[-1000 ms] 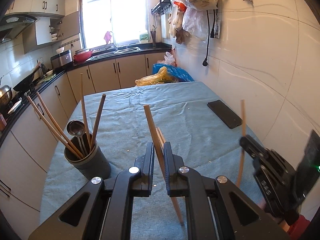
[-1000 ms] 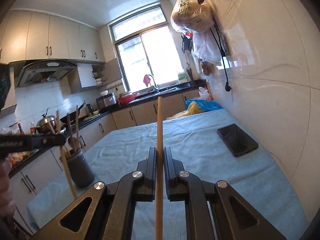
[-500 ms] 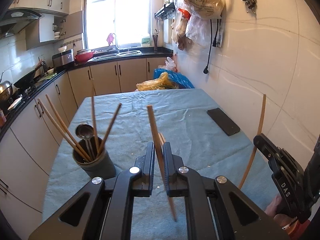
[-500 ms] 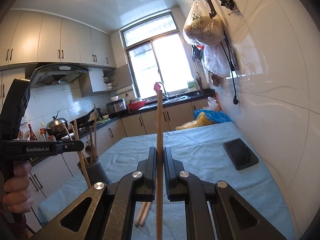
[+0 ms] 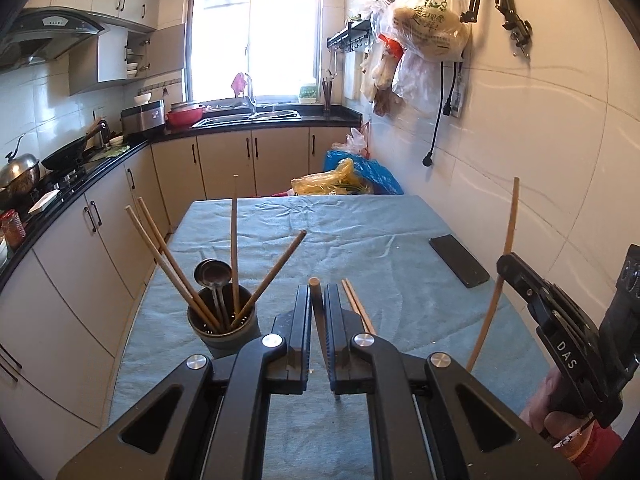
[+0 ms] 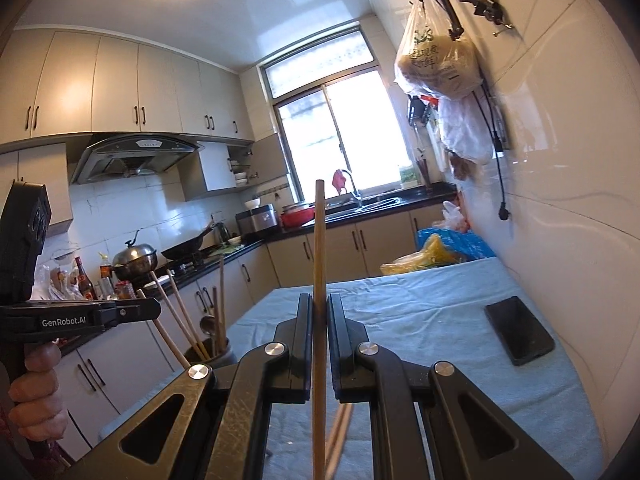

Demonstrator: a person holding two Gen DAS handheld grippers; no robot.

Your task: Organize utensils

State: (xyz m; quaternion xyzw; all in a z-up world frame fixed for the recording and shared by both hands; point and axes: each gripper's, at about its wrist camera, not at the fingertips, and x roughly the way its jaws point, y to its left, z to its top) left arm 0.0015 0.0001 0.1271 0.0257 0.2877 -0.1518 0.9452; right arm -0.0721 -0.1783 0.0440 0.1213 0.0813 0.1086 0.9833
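Two chopsticks, one in each gripper. Squeezed tight between the shut jaws of the left gripper [image 5: 317,300]: a brown chopstick [image 5: 314,283], top end poking up just above the fingertips, thin end sticking out below over the cloth. Pinched the same way in the right gripper [image 6: 319,308]: a long wooden chopstick [image 6: 319,240], standing nearly straight up, top well above the jaws, low end down past them. Seen too from the left camera, at the right side: that same stick [image 5: 505,248] in the black right gripper [image 5: 506,262], held by a hand [image 5: 554,408] with a red cuff. Lay flat on the cloth, just right of the left jaws: one more pair of chopsticks [image 5: 357,304]. Stood to the left on the table: a round grey holder [image 5: 224,330], with four chopsticks leaning out and two metal spoons [image 5: 212,274] inside. Covered the table: a blue cloth [image 5: 360,232]. Rested near the white wall, well apart from the holder: a black phone [image 5: 459,260]. Sat past the far end of the table: yellow and blue bags [image 5: 352,178]. Hung on the wall above: a full plastic bag [image 5: 430,20]. Beyond all that: cupboards, a sink and a bright window [image 5: 256,44].
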